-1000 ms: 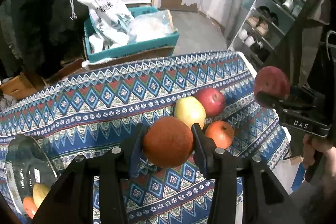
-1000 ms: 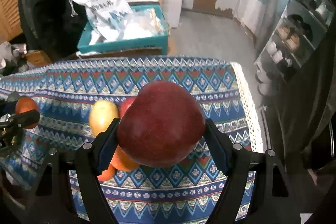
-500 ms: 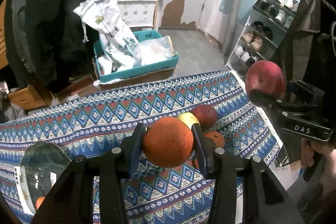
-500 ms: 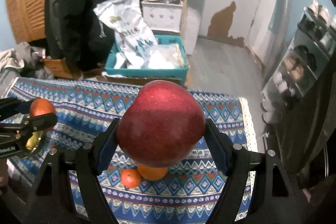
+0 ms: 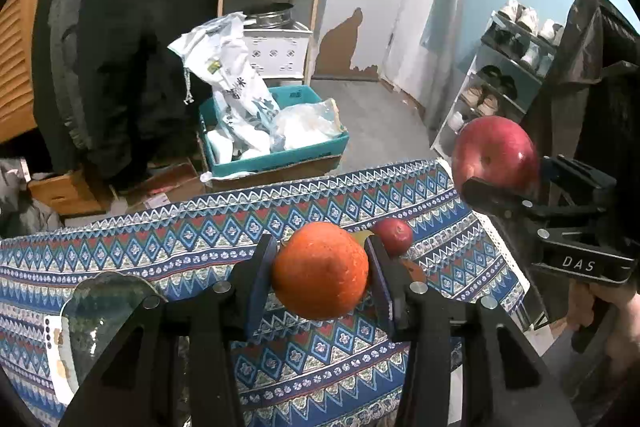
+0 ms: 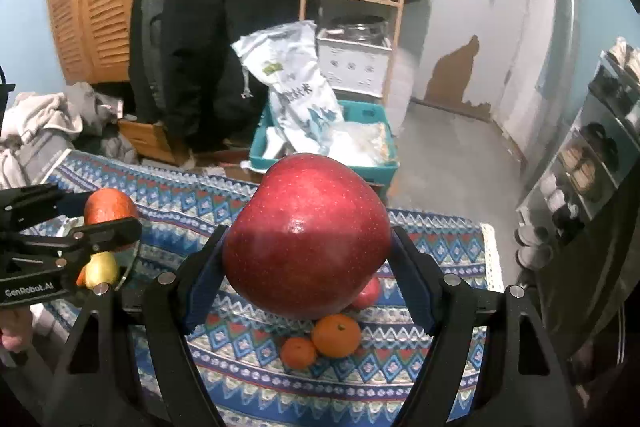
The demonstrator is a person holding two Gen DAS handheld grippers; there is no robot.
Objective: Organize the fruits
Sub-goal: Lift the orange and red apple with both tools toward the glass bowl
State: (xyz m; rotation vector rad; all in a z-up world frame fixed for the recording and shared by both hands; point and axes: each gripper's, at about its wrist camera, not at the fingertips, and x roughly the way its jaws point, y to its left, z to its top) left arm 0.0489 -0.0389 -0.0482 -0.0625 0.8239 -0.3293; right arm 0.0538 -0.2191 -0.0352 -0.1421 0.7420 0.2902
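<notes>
Left hand-held gripper (image 5: 320, 271) clamped on a round orange fruit (image 5: 320, 270), both blue pads pressed on its sides, fruit held up above the table covered with a blue patterned zigzag cloth (image 5: 160, 247). Same orange seen from the right wrist view at far left, between the left gripper's black fingers.

Right hand-held gripper (image 6: 306, 267) holding a big glossy red apple (image 6: 307, 239), jaws fairly wide around it, pads on both sides, apple lifted clear of the cloth. In the left wrist view the apple sits at the right edge on the black gripper labelled DAS, a person's hand (image 5: 604, 311) below it.

Left on the cloth: smaller red apple (image 5: 393, 235) near the far right corner, partly hidden behind the held fruit; two small orange mandarins (image 6: 337, 335) touching each other just in front of it.

Clear glass plate (image 5: 104, 315) at the left side of the table, a yellow fruit (image 6: 101, 269) on it, partly blocked by the left gripper.

Behind the table on the floor: teal plastic crate (image 5: 280, 155) with white bags.
</notes>
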